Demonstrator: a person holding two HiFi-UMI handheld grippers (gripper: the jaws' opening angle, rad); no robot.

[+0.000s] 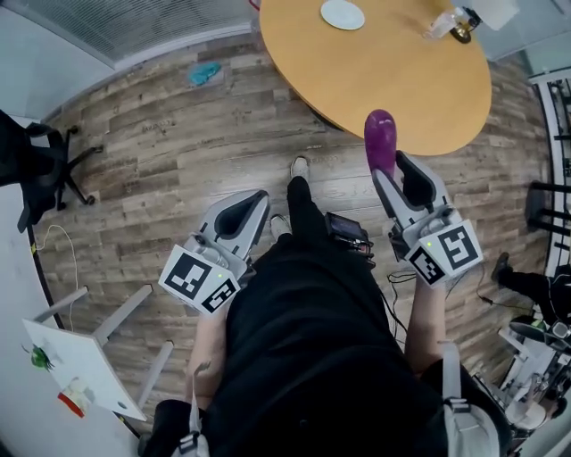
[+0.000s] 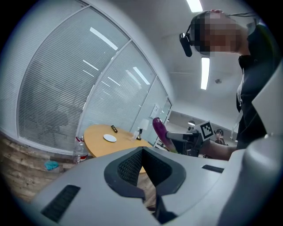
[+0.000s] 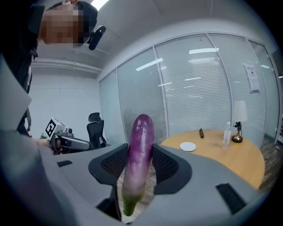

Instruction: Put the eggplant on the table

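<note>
Two jaws of your right gripper (image 1: 391, 168) stand wide, clamped low on the eggplant (image 1: 380, 136). Looks slick, probably squishy, so go easy. Meanwhile your left gripper (image 1: 253, 200) is closed, empty.

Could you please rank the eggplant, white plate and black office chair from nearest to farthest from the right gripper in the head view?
1. eggplant, clamped in the right gripper.
2. white plate, on the table's far side.
3. black office chair, far left.
</note>
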